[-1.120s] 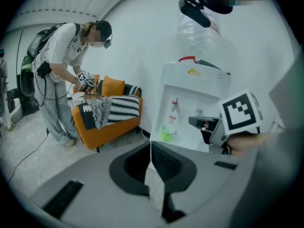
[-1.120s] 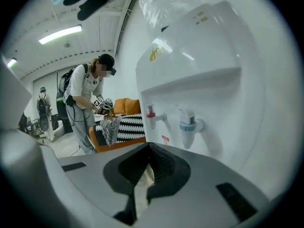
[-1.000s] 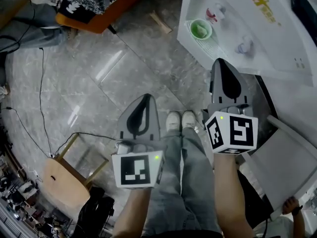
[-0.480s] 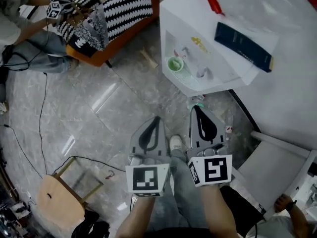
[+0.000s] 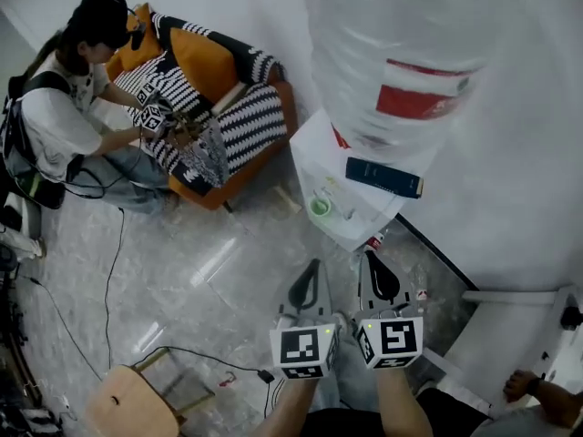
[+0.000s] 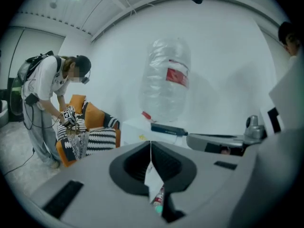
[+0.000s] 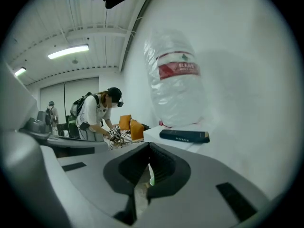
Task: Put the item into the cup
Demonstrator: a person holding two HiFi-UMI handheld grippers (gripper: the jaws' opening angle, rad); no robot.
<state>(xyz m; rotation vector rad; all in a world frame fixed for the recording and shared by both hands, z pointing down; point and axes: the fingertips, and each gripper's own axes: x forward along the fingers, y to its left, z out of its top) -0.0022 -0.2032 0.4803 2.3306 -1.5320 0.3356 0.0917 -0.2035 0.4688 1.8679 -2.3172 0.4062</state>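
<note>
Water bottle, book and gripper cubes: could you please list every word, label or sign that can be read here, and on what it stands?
Red label on the water bottle: white print, too blurred to read.
Dark book: pale print along its spine, too small to read.
Marker cubes: black-and-white squares only, no words.
Nothing here can be quoted.

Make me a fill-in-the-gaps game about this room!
The cup is ____.
The label on the big bottle is ____.
The dark book lies on the white ____.
The left claw and the right claw are both ____, with nothing in them.
Missing words: green; red; table; shut.
</note>
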